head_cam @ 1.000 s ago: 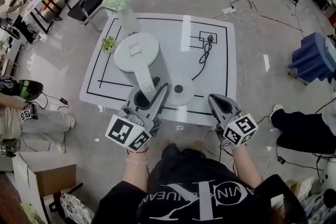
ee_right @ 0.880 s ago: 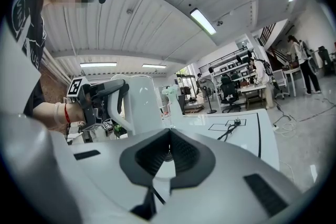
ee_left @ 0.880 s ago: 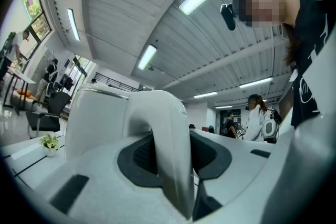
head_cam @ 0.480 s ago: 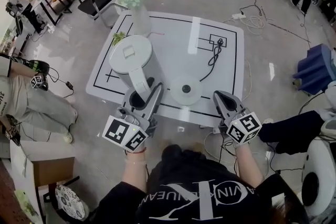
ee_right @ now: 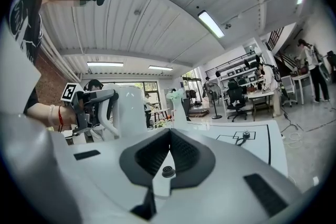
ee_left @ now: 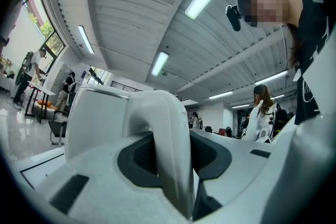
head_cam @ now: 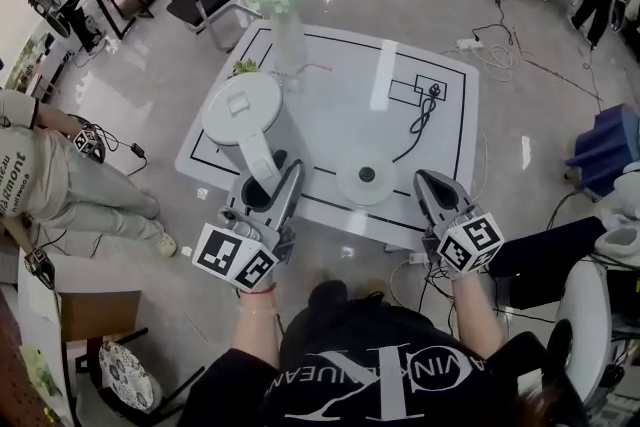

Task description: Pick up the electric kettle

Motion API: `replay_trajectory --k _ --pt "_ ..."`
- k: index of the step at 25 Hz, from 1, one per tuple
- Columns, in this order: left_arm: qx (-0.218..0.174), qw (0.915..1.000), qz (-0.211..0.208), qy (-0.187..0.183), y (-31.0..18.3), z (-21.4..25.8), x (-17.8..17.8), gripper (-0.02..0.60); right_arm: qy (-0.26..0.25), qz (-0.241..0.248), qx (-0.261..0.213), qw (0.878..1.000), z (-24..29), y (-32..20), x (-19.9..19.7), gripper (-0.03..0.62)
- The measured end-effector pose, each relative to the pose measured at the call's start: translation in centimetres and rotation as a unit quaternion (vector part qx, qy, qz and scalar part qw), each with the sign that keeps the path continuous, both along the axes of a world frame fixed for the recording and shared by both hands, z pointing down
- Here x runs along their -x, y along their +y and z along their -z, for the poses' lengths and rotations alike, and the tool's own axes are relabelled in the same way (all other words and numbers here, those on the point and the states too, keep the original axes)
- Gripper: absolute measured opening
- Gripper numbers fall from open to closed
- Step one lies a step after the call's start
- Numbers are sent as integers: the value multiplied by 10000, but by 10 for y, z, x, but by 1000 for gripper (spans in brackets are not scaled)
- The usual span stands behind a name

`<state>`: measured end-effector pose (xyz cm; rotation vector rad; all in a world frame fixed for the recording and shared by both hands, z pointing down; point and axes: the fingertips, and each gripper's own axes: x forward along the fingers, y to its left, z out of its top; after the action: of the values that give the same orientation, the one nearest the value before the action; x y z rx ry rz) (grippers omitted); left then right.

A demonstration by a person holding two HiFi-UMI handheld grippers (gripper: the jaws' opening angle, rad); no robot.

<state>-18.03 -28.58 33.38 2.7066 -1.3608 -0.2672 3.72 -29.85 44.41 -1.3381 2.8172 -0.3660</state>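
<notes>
The white electric kettle [head_cam: 243, 111] hangs over the table's front left part, off its round base [head_cam: 366, 178]. My left gripper [head_cam: 268, 183] is shut on the kettle's arched handle [ee_left: 169, 139], which fills the space between the jaws in the left gripper view, with the kettle body [ee_left: 97, 113] behind it. My right gripper [head_cam: 432, 190] is at the table's front right edge, right of the base, shut with nothing in it. In the right gripper view the jaws [ee_right: 167, 162] meet, and the kettle [ee_right: 125, 108] shows at the left, held by the left gripper [ee_right: 90, 107].
The white table [head_cam: 330, 75] bears black outline markings. A vase of pale flowers [head_cam: 283, 7] and a small green plant [head_cam: 243, 67] stand at its back left. A socket and cord [head_cam: 425, 107] lie at the right. Chairs, cables and people surround the table.
The left gripper has carried the kettle leftward, farther from the round base. The right gripper has risen slightly near the table's front right edge.
</notes>
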Motion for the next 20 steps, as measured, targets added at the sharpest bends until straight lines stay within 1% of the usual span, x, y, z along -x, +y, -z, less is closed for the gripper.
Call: replay_trajectory --k 9,20 --pt "-40 9994 332 38 1 6 25 121 69 76 -206 9997 18 -8 8 -2" --pt "-112 9982 585 49 -3 12 42 121 38 54 -397 9992 33 -21 9 -2"
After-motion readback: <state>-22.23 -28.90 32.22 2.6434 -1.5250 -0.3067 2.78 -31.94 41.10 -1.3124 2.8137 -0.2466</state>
